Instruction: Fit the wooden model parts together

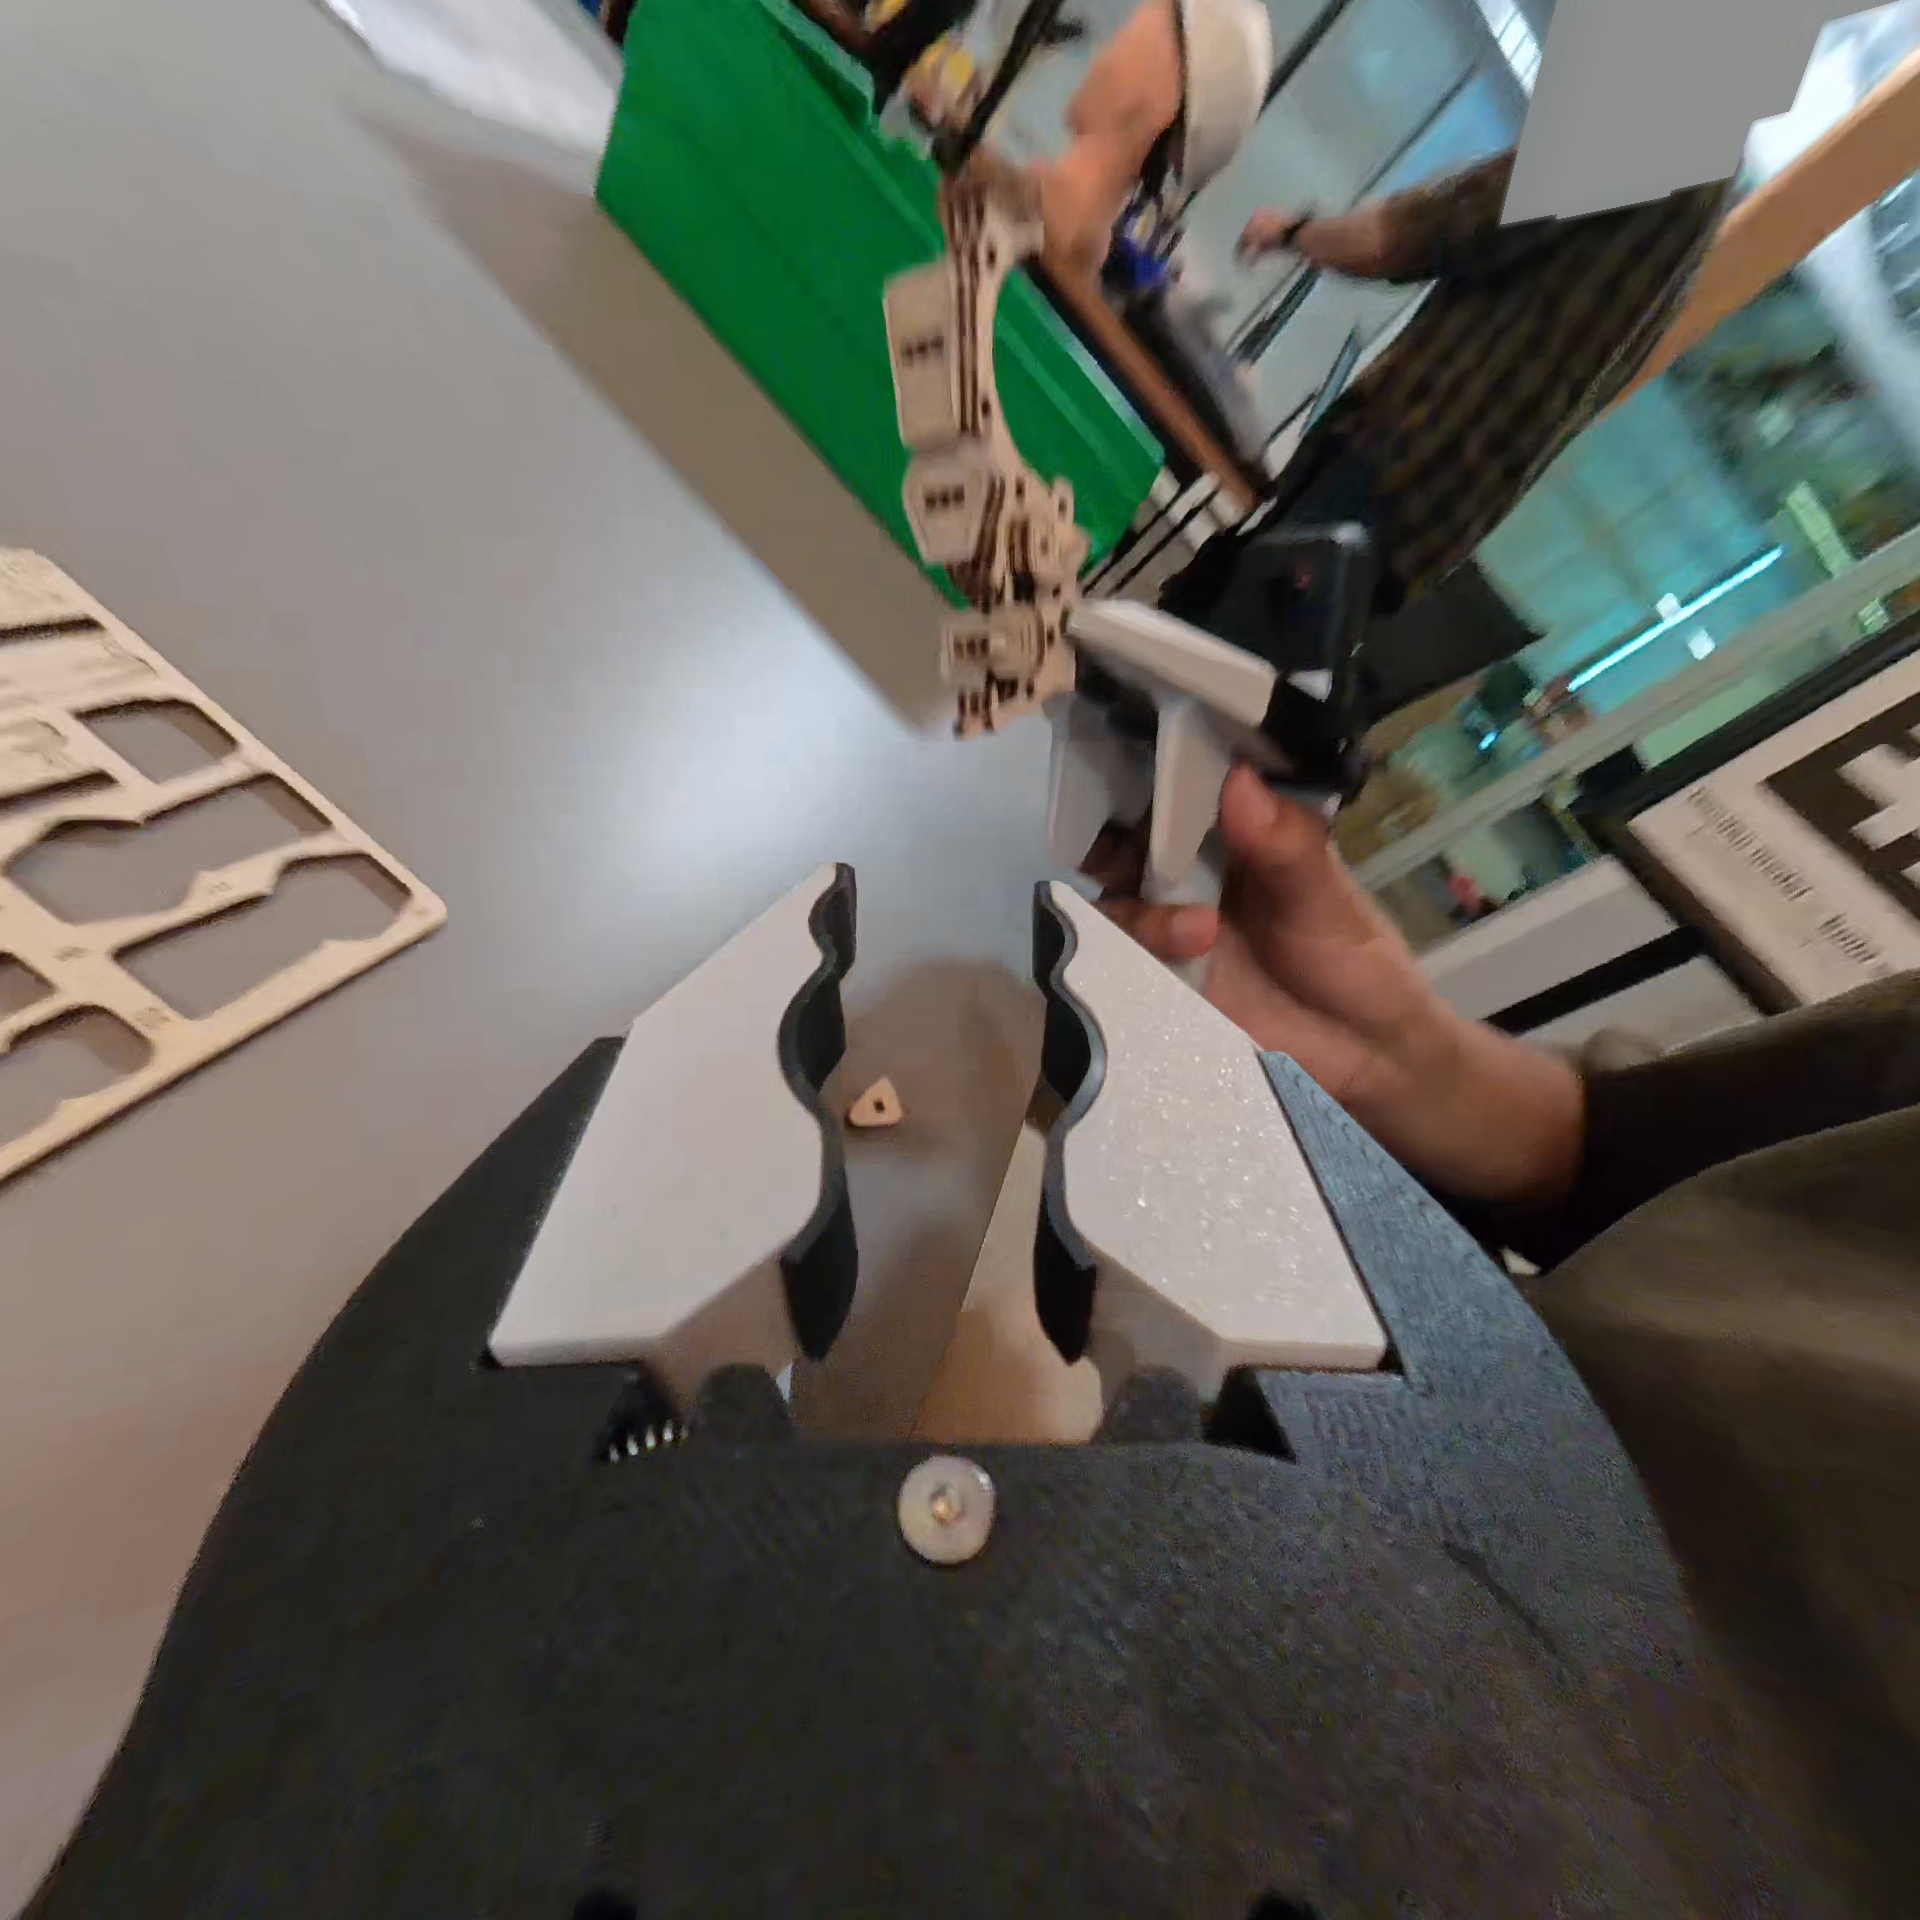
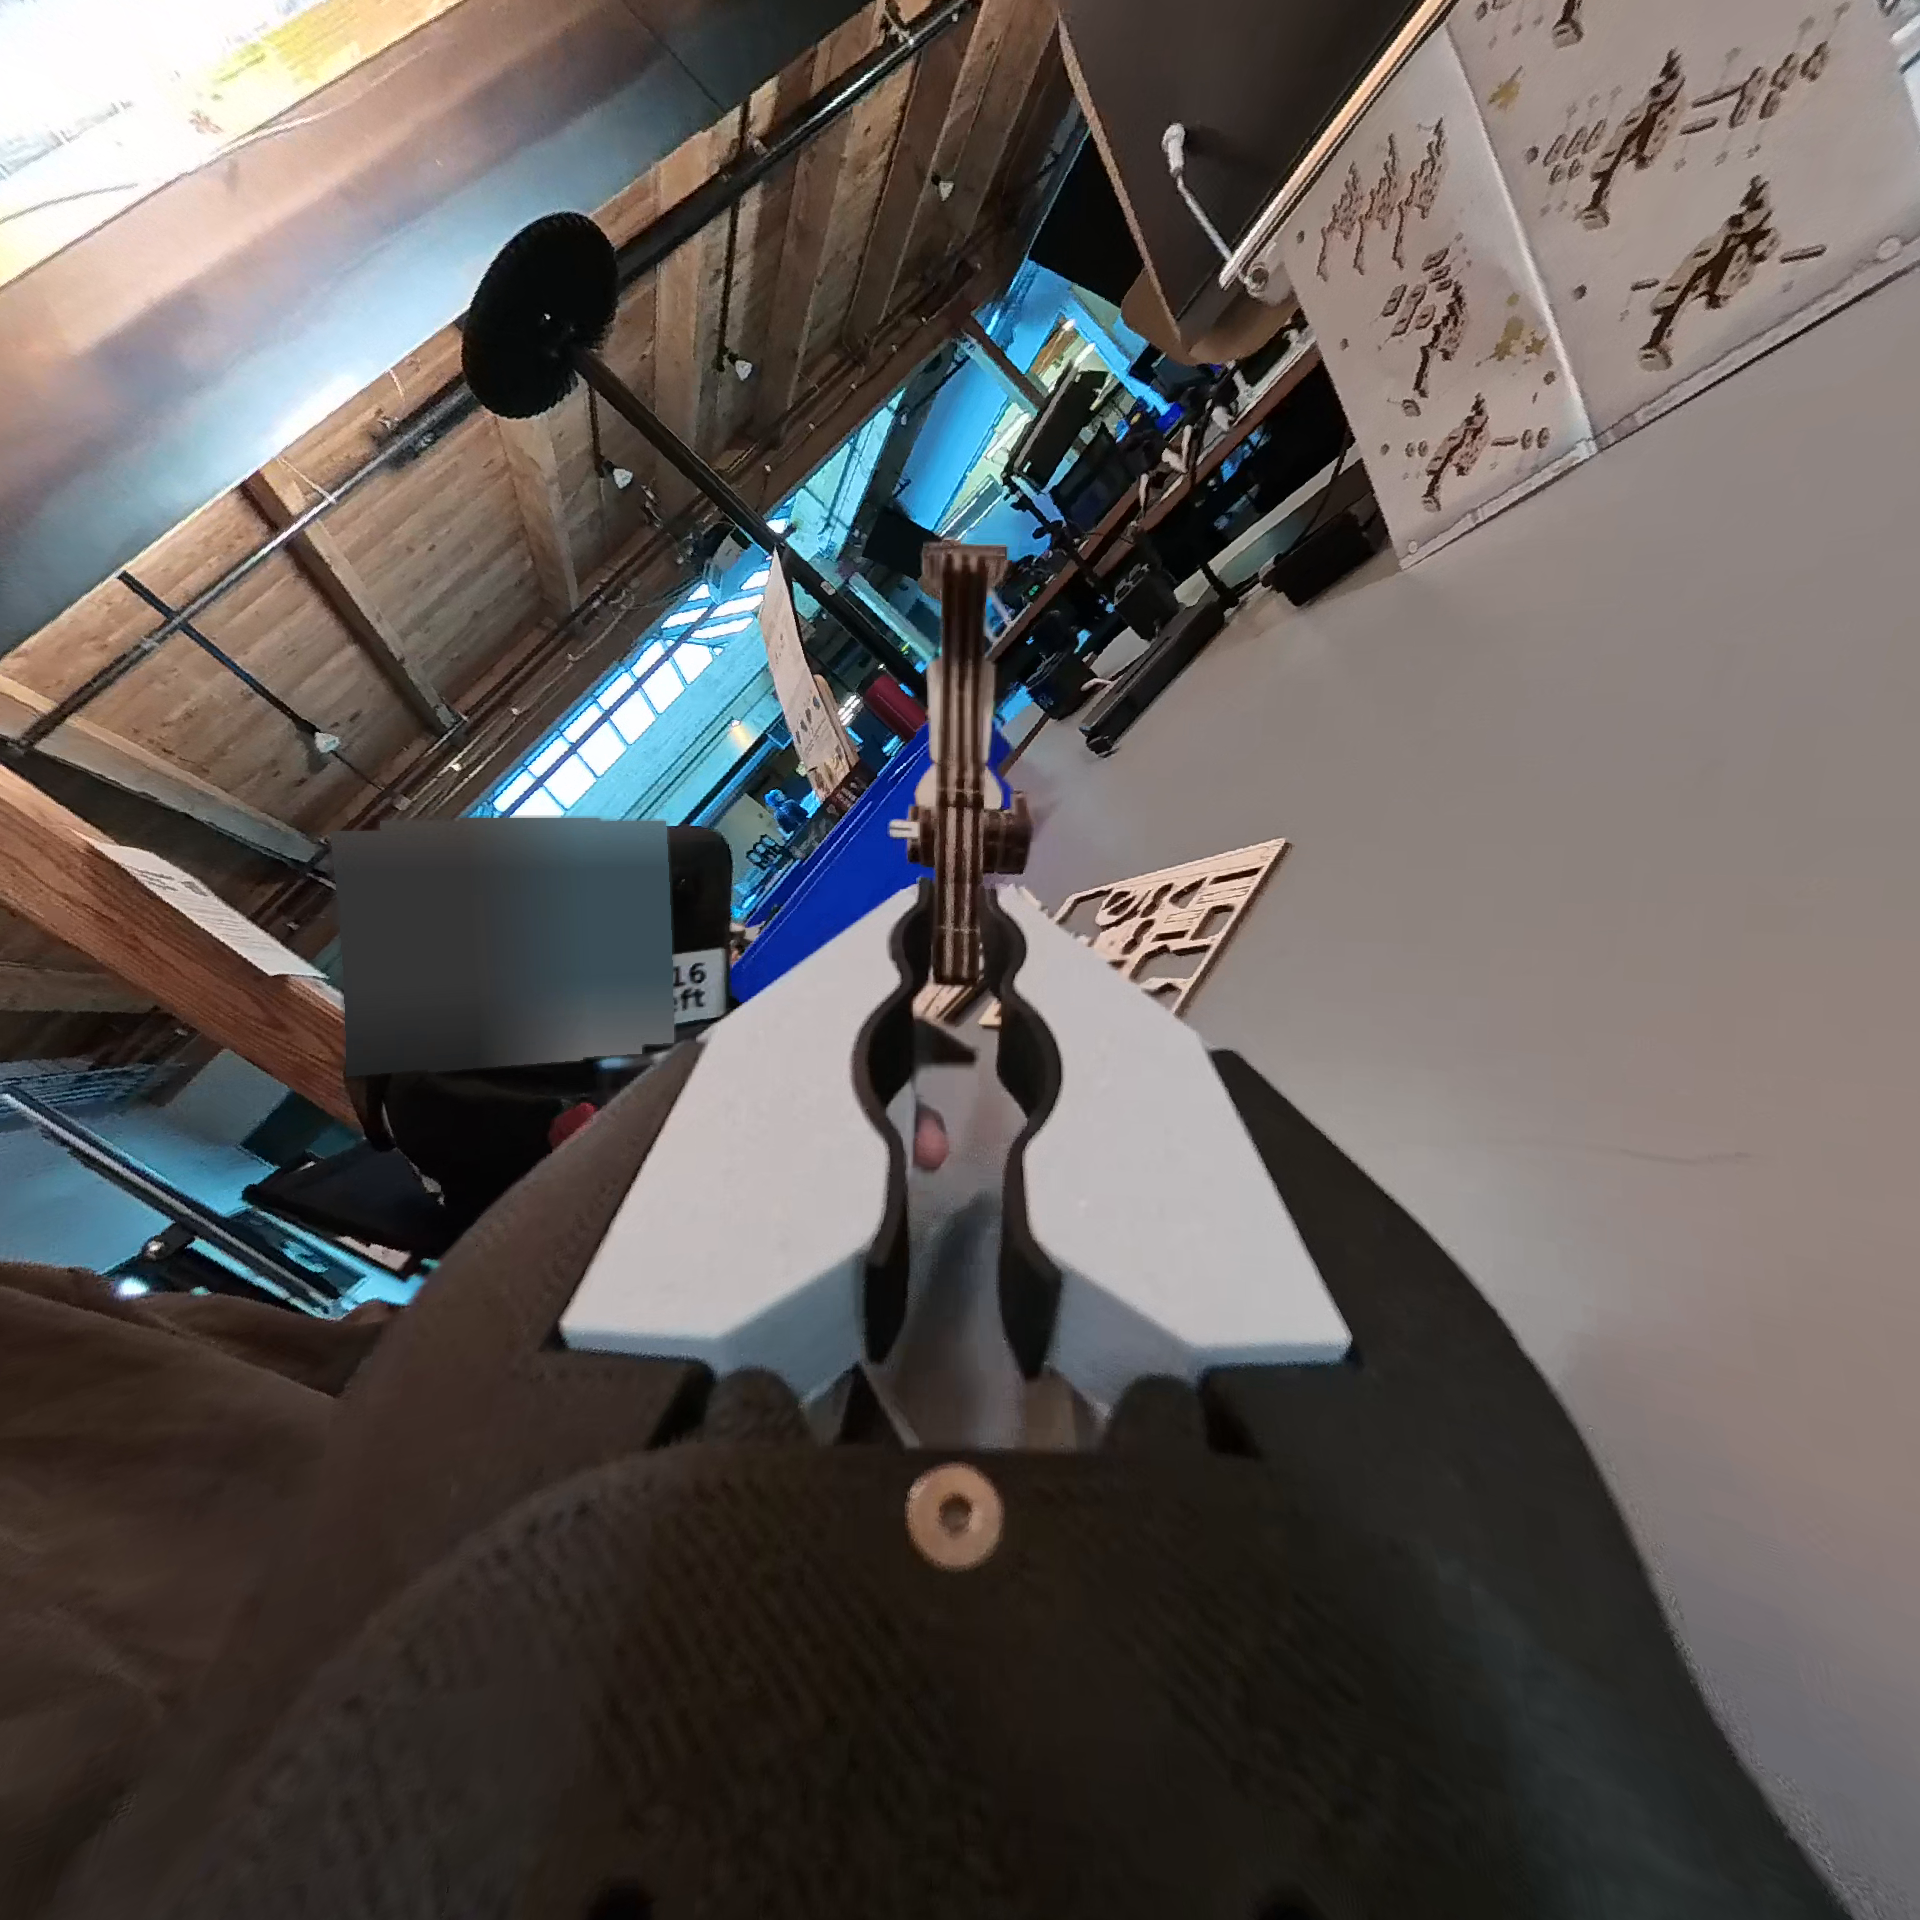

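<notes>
My left gripper (image 1: 945, 914) is open and empty above the grey table. A small triangular wooden piece (image 1: 873, 1110) lies on the table between its fingers. My right gripper (image 2: 956, 940) is shut on a layered wooden model (image 2: 958, 769), seen edge-on and pointing away from the camera. In the left wrist view the same wooden model (image 1: 977, 447) is held up in the air by the right gripper (image 1: 1070, 665), which a hand (image 1: 1309, 935) holds. The model is blurred there.
A punched-out wooden parts sheet (image 1: 177, 862) lies flat on the table at left; it also shows in the right wrist view (image 2: 1174, 925). A green bin (image 1: 790, 239) stands at the table's far side. A white box with printed model pictures (image 2: 1507, 239) stands at upper right. The gap from one gripper's tips to the other's is roughly 7 cm.
</notes>
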Demonstrator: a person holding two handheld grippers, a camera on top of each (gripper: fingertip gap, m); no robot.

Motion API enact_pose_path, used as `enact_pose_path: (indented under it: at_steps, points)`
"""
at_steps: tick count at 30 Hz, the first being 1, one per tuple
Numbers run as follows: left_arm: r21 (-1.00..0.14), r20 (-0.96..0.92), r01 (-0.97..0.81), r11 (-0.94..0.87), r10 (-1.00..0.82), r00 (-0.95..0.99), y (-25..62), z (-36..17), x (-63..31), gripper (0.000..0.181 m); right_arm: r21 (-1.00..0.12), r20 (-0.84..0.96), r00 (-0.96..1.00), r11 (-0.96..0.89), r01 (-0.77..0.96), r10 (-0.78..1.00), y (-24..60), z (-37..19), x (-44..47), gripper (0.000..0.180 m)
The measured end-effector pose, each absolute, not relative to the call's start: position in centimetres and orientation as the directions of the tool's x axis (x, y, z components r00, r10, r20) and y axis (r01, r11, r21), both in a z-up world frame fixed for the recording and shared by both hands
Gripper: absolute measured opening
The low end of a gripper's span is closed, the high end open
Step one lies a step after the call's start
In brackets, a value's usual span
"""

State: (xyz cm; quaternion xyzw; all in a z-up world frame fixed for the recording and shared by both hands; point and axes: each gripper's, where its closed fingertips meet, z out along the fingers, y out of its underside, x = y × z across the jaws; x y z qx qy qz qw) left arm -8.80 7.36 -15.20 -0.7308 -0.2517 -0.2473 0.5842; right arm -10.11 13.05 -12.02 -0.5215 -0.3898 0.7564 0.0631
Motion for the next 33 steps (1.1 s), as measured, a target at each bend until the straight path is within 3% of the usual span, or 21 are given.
enact_pose_path:
  at_steps: [10,16,28,33]
  points:
    - [-0.597,0.799,0.800,-0.057,-0.136,0.586,6.6,-12.3,-9.2,0.040,-0.599,-0.785,-0.521,-0.625,0.500,0.336,7.6,-12.3,-9.1,0.007]
    - [-0.578,0.811,0.815,-0.044,-0.142,0.567,6.6,-12.2,-9.2,0.020,-0.574,-0.801,-0.518,-0.632,0.521,0.301,7.0,-12.4,-8.9,0.007]
    - [-0.562,0.820,0.827,-0.031,-0.148,0.552,6.5,-12.2,-9.3,0.019,-0.545,-0.815,-0.510,-0.659,0.519,0.273,7.4,-12.2,-9.1,0.007]
    - [-0.576,0.815,0.818,0.003,-0.080,0.574,5.8,-12.6,-11.0,0.018,-0.539,-0.828,-0.482,-0.641,0.547,0.285,8.8,-12.5,-9.2,0.016]
